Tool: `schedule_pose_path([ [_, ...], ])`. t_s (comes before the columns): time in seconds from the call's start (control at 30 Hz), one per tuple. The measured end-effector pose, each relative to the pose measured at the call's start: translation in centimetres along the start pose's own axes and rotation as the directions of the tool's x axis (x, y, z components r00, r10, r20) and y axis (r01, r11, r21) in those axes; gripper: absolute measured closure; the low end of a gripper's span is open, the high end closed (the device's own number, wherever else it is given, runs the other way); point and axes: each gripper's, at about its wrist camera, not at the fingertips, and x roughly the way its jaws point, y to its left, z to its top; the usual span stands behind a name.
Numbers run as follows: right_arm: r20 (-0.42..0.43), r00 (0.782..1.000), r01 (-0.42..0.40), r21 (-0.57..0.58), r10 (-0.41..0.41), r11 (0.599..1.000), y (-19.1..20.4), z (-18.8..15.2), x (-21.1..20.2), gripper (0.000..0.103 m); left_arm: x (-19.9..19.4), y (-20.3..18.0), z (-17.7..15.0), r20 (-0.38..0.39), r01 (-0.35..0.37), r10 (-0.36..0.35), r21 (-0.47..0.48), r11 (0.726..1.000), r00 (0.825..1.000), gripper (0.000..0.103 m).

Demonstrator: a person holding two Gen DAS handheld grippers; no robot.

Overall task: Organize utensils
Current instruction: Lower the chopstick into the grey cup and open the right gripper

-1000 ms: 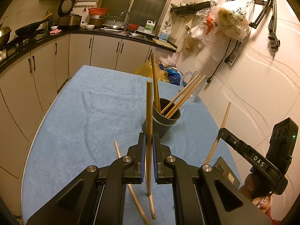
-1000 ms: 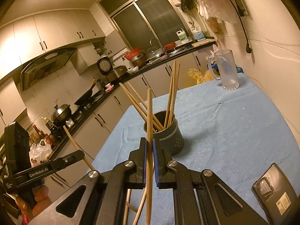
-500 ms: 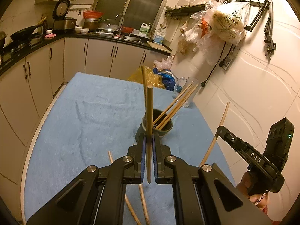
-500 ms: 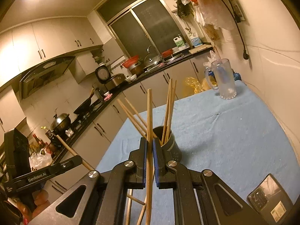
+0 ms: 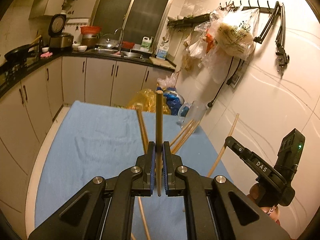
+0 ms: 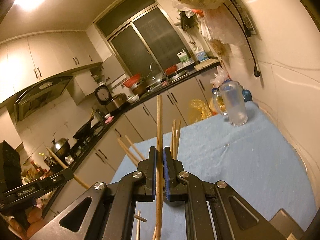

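Left wrist view: left tongs (image 5: 159, 156) clamped on an upright chopstick (image 5: 159, 124) above the blue table (image 5: 90, 146). Right tongs (image 6: 159, 160) likewise grip a pale chopstick (image 6: 159, 124), vertical between the pads. More chopsticks (image 6: 176, 138) stick up just beyond both; loose ones (image 5: 144, 220) lie below.

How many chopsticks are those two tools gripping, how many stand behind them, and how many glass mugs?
Gripped chopsticks: 2, in left tool and right tool
Standing chopsticks: 4
Glass mug: 1
Total: 7
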Motion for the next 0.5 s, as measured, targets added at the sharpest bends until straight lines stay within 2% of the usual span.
schedule_pose_path([
  [0.2, 0.07, 0.997, 0.022, -0.007, -0.021, 1.0, 1.0, 2.9, 1.2, 0.096, 0.8, -0.4, 2.8, 0.034, 0.005, -0.005, 0.007, 1.0, 0.999, 0.097],
  [0.37, 0.123, 0.991, 0.058, -0.003, -0.057, 0.998, 1.3, 4.5, 3.1, 0.096, 3.0, -0.2, 4.2, 0.056, -0.012, 0.012, 0.003, 1.0, 0.998, 0.097],
  [0.5, 0.138, 0.987, 0.083, 0.004, -0.083, 0.997, 0.8, 4.9, 5.0, 0.096, 5.4, 0.3, 4.5, 0.04, -0.001, 0.002, -0.022, 1.0, 0.999, 0.097],
])
